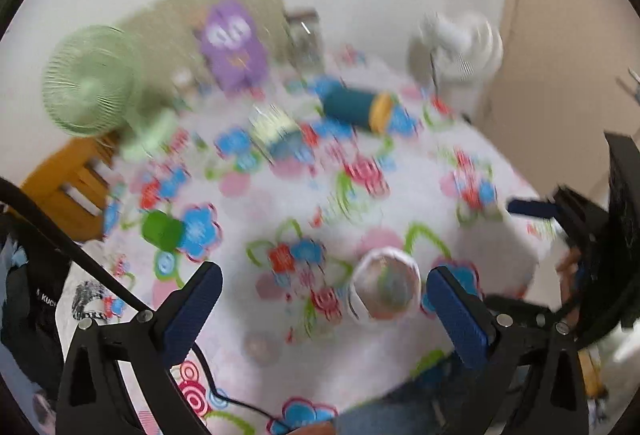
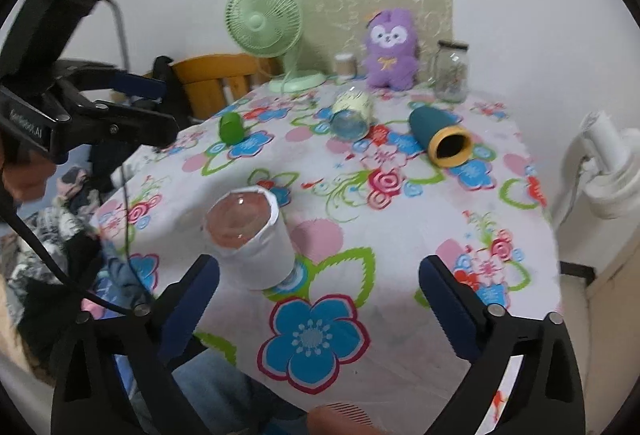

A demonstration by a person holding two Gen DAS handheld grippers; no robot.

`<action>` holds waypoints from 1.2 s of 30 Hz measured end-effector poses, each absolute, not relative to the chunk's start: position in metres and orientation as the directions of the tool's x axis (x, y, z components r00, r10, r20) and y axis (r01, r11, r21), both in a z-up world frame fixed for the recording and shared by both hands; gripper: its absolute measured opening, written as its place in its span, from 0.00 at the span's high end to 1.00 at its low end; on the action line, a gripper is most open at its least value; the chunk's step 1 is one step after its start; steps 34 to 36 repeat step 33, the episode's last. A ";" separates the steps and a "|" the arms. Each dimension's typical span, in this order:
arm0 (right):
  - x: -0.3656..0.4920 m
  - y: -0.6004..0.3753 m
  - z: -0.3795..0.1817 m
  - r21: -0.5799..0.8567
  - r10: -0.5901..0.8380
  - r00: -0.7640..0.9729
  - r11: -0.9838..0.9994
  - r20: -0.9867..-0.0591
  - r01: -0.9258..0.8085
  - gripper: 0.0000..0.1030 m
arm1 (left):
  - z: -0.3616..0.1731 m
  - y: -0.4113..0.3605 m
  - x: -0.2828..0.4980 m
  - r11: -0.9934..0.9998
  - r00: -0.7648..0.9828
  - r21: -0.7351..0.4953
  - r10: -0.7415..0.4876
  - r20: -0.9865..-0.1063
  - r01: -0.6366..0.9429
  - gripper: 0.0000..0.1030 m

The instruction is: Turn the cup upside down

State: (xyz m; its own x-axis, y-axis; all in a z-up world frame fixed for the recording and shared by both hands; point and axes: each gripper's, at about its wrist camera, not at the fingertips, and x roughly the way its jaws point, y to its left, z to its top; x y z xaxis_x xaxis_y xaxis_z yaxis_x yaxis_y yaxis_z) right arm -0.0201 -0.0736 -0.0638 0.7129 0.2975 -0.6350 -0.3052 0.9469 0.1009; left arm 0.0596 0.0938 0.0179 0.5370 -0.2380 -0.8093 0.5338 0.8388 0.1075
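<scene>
A clear cup wrapped in white paper (image 2: 250,239) stands on the flowered tablecloth (image 2: 400,219) near its front left. Whether its mouth faces up or down cannot be told. In the blurred left wrist view the cup (image 1: 386,285) sits just ahead, between the fingers and nearer the right one. My left gripper (image 1: 324,297) is open and empty; it also shows in the right wrist view (image 2: 156,103), up at the left. My right gripper (image 2: 320,279) is open and empty, with the cup just ahead of its left finger (image 2: 192,295). It also shows at the right edge of the left wrist view (image 1: 532,209).
A teal cup with a yellow rim (image 2: 440,135), a glass jar (image 2: 352,113) and a green cup (image 2: 231,127) lie on the table. At the back stand a green fan (image 2: 264,23), a purple plush (image 2: 390,49) and a lidded jar (image 2: 452,71). A wooden chair (image 2: 216,75) is at left, a white fan (image 2: 608,171) at right.
</scene>
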 end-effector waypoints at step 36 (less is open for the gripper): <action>-0.054 -0.024 -0.021 0.022 0.134 0.825 0.989 -0.549 -0.146 0.00 | 0.003 0.162 -0.008 0.998 0.849 0.010 -0.053 -0.526 0.069 0.00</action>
